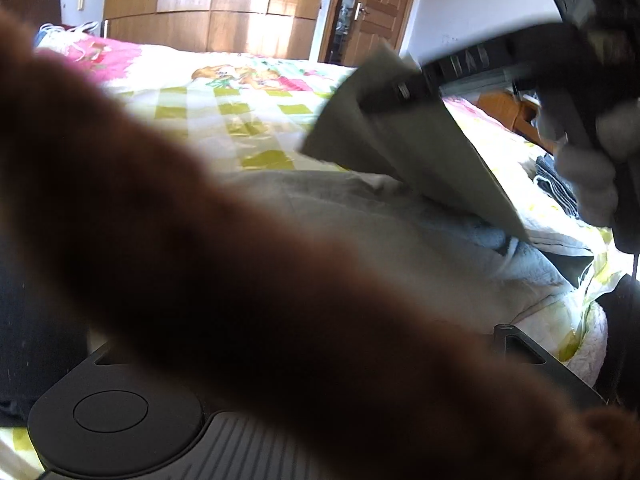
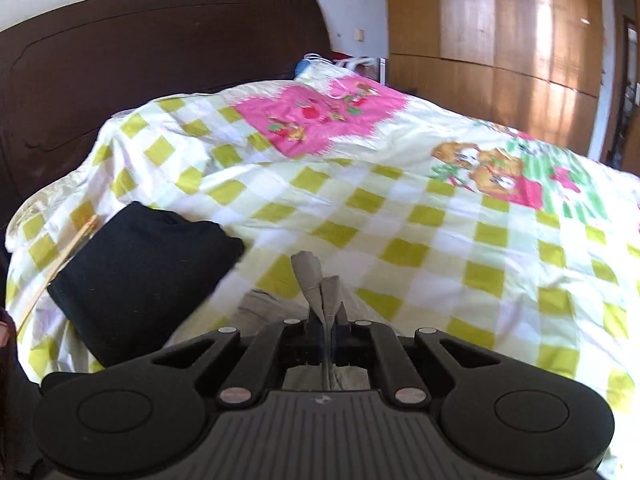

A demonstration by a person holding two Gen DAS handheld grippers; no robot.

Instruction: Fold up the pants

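Pants (image 1: 400, 140) corner pinched, lifted by right gripper (image 2: 324, 300), angled down; left gripper's opening hidden.

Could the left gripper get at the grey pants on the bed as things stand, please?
Probably yes. The grey pants lie just ahead of the left gripper on the bed, with nothing on the near part. The right gripper holds up only the far edge. A blurred brown shape hides much of the view.

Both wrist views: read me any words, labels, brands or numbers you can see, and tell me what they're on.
No readable text.
Right gripper body: pale marks, too blurred to read.
Same gripper's base: small emblem, too small to read.
Quilt: cartoon pictures only, no words.
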